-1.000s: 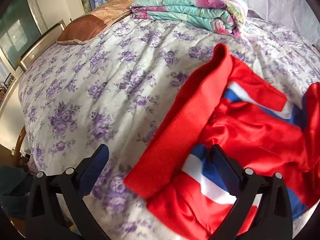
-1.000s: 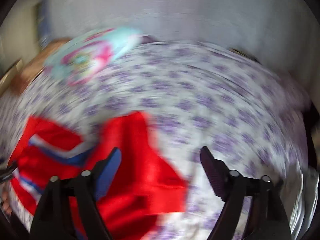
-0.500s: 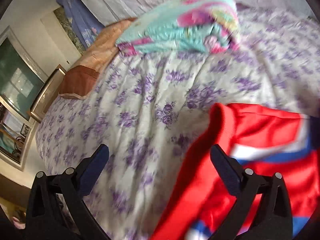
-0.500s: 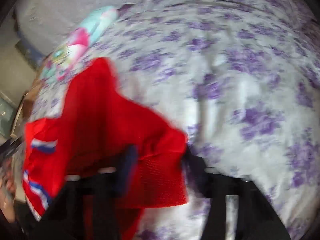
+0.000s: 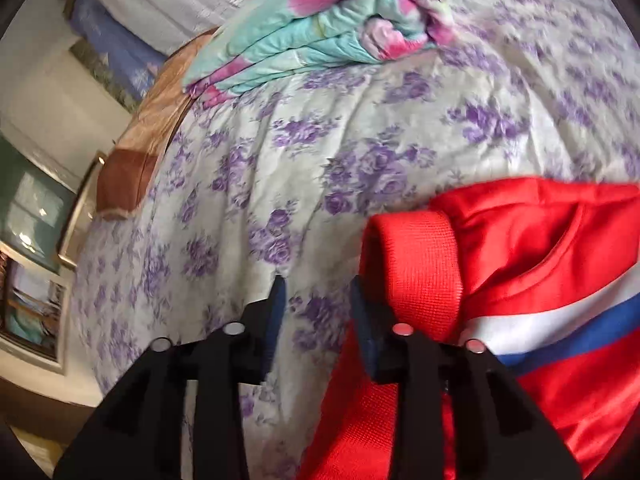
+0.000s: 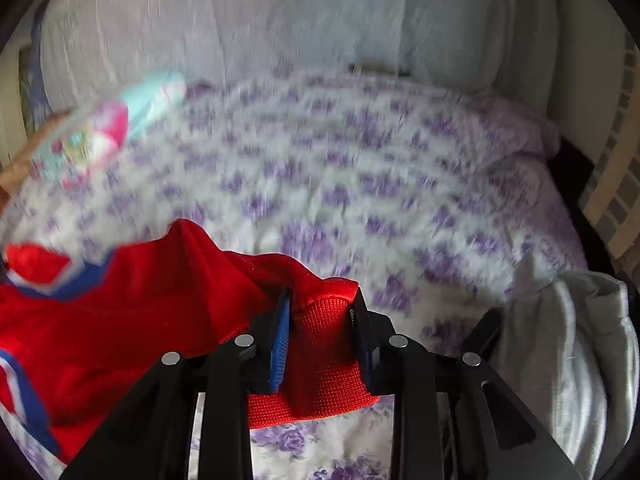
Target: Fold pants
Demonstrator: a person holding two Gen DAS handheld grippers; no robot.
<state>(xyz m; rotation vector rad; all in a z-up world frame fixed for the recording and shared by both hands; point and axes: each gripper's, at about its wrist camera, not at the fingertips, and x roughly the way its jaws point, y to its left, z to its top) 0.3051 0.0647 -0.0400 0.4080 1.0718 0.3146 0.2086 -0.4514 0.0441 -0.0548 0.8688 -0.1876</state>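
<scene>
The pants (image 5: 520,264) are red with a white and blue side stripe and a ribbed red waistband. They lie bunched on the flowered bed sheet (image 5: 320,152). My left gripper (image 5: 318,292) has its jaws narrowed with a gap between them; only sheet shows in the gap, and the waistband sits just right of the right finger. My right gripper (image 6: 322,308) is shut on the ribbed waistband of the pants (image 6: 120,312), lifted a little off the sheet (image 6: 360,184).
A folded teal and pink quilt (image 5: 320,28) and a brown pillow (image 5: 136,148) lie at the head of the bed. A grey-white garment (image 6: 568,352) lies at the bed's right edge. A white wall (image 6: 280,20) is behind the bed.
The right gripper closed on the waistband and lifted it. The left gripper moved forward along the waistband and its jaws narrowed from wide open.
</scene>
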